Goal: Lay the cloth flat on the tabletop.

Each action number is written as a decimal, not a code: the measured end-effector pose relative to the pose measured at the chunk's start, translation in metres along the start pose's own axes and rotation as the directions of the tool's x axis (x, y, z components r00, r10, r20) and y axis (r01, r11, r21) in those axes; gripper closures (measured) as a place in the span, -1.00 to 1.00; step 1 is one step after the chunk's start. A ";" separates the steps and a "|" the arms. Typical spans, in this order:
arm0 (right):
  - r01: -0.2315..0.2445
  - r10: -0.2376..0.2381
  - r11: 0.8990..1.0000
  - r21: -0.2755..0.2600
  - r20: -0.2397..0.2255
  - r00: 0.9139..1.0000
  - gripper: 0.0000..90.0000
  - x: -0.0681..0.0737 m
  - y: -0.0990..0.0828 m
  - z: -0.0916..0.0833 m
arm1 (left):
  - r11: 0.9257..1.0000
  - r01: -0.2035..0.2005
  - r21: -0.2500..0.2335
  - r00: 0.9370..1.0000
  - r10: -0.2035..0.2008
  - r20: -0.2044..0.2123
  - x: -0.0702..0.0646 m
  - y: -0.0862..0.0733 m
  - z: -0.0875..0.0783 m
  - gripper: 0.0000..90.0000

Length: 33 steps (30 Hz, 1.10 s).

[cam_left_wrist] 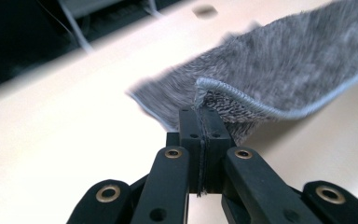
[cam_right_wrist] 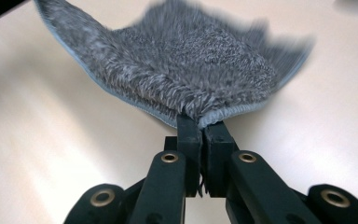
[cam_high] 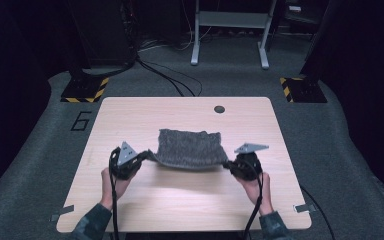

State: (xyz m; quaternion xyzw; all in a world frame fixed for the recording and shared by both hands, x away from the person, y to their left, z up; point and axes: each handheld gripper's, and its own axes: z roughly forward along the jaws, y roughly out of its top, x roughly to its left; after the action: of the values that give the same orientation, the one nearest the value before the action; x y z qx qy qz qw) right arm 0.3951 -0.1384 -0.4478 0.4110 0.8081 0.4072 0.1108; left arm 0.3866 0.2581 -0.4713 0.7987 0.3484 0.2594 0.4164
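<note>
- Left gripper (cam_high: 142,156) pinches the near left corner of the grey towel (cam_high: 190,147); right gripper (cam_high: 228,165) pinches its near right corner.
- Between them the towel sags, light, limp and fluffy; hemmed corners likely grip best.
- Its far edge rests on the table (cam_high: 190,112) beyond.

From my console I see a light wooden table (cam_high: 130,120) on grey carpet (cam_high: 40,150), a painted 6 (cam_high: 81,121) beside it, black cables (cam_high: 167,75) trailing back, hazard-striped base plates (cam_high: 86,89) and a white metal stand (cam_high: 230,30) in dark surroundings.
</note>
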 end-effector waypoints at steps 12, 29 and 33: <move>-0.071 0.072 0.994 0.079 -0.009 0.997 0.46 0.016 -0.072 -0.001 | 0.994 0.087 0.061 0.987 -0.094 0.127 -0.027 -0.054 -0.021 0.66; 0.044 -0.046 0.998 0.042 0.064 0.997 -0.68 0.020 -0.029 0.025 | 0.993 0.088 0.080 0.989 -0.097 0.108 -0.011 -0.007 0.009 -0.52; 0.091 -0.098 0.991 0.096 0.072 0.993 -0.93 0.026 -0.019 0.061 | 0.988 0.013 0.156 0.986 -0.038 0.163 -0.022 -0.001 0.046 -0.68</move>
State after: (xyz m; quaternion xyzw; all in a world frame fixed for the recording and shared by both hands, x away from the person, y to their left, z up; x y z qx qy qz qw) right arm 0.3990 -0.0906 -0.4969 0.3922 0.8398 0.3476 0.1417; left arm 0.4047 0.2196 -0.4987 0.8427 0.3418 0.1591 0.3843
